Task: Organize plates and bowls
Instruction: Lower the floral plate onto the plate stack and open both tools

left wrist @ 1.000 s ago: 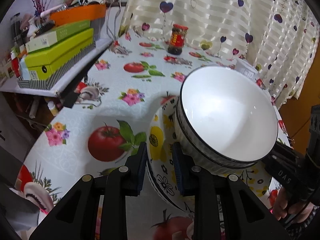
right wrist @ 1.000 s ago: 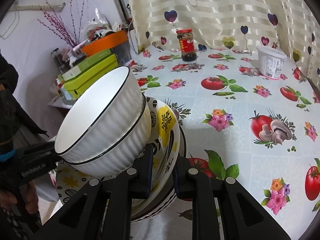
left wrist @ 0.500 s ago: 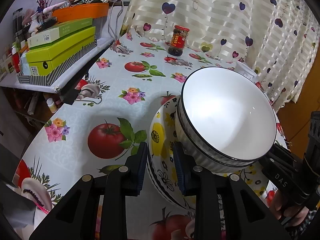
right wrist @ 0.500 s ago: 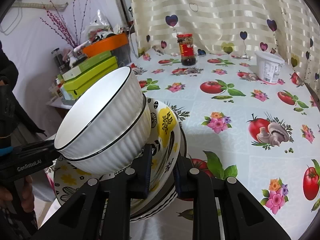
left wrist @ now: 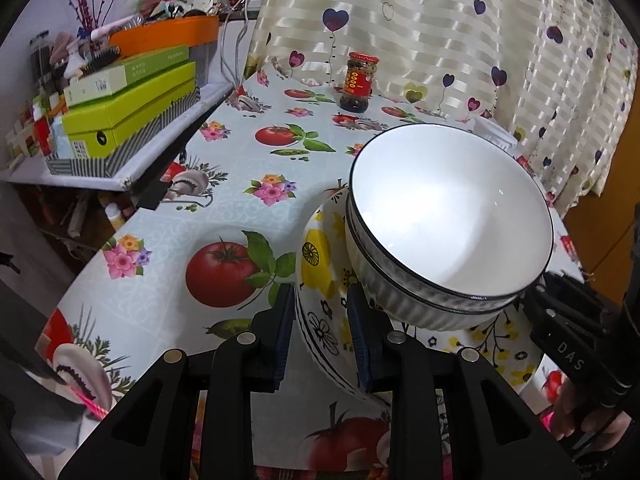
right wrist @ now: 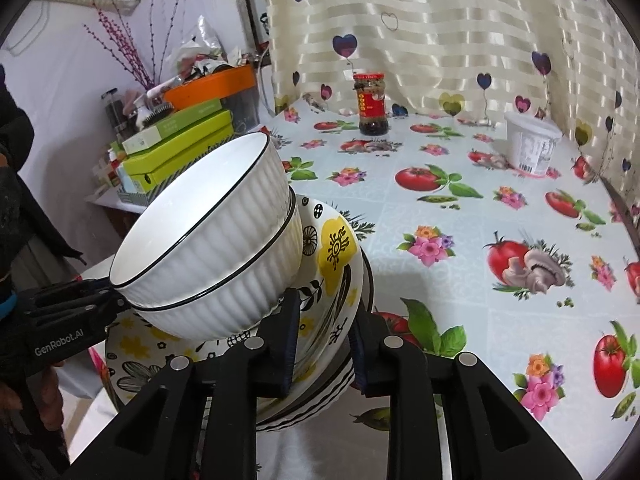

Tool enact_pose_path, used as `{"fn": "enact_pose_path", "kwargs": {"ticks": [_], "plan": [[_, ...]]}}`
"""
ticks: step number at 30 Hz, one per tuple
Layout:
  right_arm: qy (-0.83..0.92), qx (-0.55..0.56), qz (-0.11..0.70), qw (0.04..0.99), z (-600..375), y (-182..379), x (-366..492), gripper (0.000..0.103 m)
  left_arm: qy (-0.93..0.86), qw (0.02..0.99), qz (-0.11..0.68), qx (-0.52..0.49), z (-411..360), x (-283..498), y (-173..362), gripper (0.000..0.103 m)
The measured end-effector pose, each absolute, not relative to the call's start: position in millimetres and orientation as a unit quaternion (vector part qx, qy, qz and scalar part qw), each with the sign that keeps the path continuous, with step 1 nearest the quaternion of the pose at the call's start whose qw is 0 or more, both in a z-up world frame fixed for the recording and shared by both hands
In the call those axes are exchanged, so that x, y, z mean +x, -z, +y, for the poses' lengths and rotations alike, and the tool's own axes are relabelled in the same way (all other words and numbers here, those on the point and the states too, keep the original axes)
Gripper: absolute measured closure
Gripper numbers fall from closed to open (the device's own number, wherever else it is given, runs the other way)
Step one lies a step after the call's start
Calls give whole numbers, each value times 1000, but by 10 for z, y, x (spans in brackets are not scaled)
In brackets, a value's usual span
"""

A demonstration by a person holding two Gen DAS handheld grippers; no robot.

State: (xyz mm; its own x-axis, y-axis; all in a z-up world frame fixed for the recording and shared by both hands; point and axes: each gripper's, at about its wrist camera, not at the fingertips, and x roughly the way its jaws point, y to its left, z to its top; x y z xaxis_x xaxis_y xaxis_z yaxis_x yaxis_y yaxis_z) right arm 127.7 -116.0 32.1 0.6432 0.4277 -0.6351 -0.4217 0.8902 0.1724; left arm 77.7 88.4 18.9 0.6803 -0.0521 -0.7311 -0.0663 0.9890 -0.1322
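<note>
- Plates [right wrist: 336, 264], a flowered stack carrying two nested white bowls [left wrist: 448, 216], sit on the tablecloth [left wrist: 224, 216] at its near edge.
- Left gripper [left wrist: 320, 336] straddles the stack's rim; pads look barely clear.
- Right gripper [right wrist: 326, 340] has just been opening around the opposite rim.

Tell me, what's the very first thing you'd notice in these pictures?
Two nested white ribbed bowls with black rims, tilting on a stack of yellow-flowered plates near the table's front edge, with the left gripper and the right gripper each straddling the plates' rims from opposite sides. Next, the tablecloth of tomatoes and flowers, and a red-labelled sauce jar standing by the heart-print curtain.
</note>
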Motion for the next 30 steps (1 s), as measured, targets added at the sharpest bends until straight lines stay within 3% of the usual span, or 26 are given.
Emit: {"fn": "enact_pose_path", "kwargs": {"ticks": [6,7,9,13,30], "plan": [[-231,5,343,911,-1196,-352,1215,72,-12,917,393,-69,843,705,-211,75],[-221,0,343,913,-1197,-352,1218,55,-15,917,392,-67,831,695,-212,75],[-198,-1,346,917,-1251,-327,1229,34,-19,919,389,-60,805,676,-214,74],[-224,57,359,904,-1410,-303,1242,34,-23,921,384,-58,782,630,-206,74],[-215,36,321,922,-1478,-420,740,22,-27,934,351,-55,627,247,-269,73]]}}
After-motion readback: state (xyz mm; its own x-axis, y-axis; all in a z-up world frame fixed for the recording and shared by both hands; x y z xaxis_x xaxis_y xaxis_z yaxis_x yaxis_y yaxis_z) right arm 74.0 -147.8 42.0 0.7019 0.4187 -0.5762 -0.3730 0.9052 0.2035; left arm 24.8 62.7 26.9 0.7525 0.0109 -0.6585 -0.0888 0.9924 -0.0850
